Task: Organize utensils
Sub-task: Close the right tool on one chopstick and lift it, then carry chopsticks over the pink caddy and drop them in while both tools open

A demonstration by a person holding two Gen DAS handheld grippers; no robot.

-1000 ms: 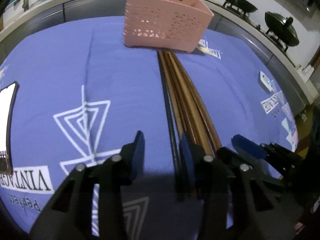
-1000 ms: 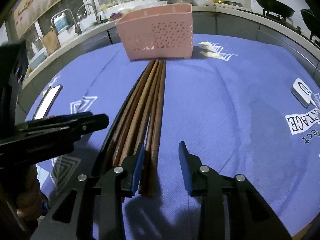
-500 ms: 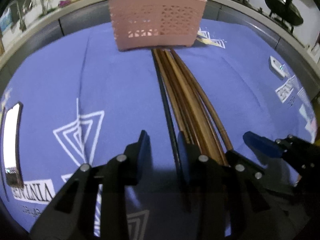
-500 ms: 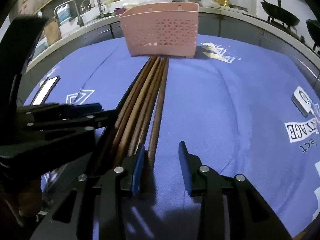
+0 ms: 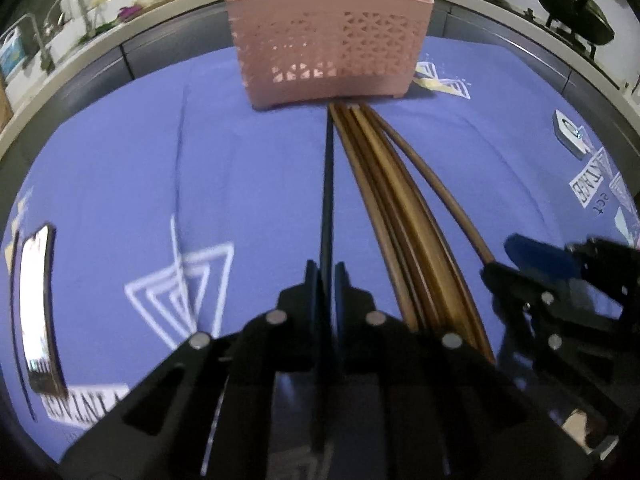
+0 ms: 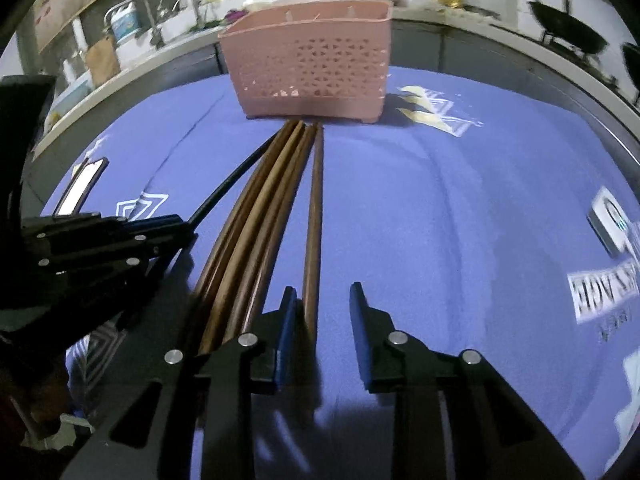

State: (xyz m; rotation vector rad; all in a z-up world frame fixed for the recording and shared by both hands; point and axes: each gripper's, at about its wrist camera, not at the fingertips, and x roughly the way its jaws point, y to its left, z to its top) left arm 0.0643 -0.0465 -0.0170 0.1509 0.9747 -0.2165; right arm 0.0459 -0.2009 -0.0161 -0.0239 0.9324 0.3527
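Observation:
A pink perforated utensil basket [image 5: 332, 36] stands at the far side of the blue cloth; it also shows in the right wrist view [image 6: 310, 60]. Several brown chopsticks [image 5: 396, 208] and one black chopstick [image 5: 327, 184] lie pointing at it. My left gripper [image 5: 328, 276] is shut on the black chopstick. My right gripper [image 6: 322, 304] is open, with one separated brown chopstick [image 6: 314, 208] lying between its fingers, close to the left finger. The other brown chopsticks [image 6: 260, 216] lie just left of it.
A phone [image 5: 38, 304] lies on the cloth at the left. A small white device [image 5: 570, 134] lies at the right, near printed lettering. A kitchen counter with a sink, bottles and black woks [image 5: 574, 12] curves behind the table.
My left gripper has shifted right over the black chopstick and closed on it. My right gripper has moved so that the rightmost brown chopstick lies between its fingers, apart from the bundle.

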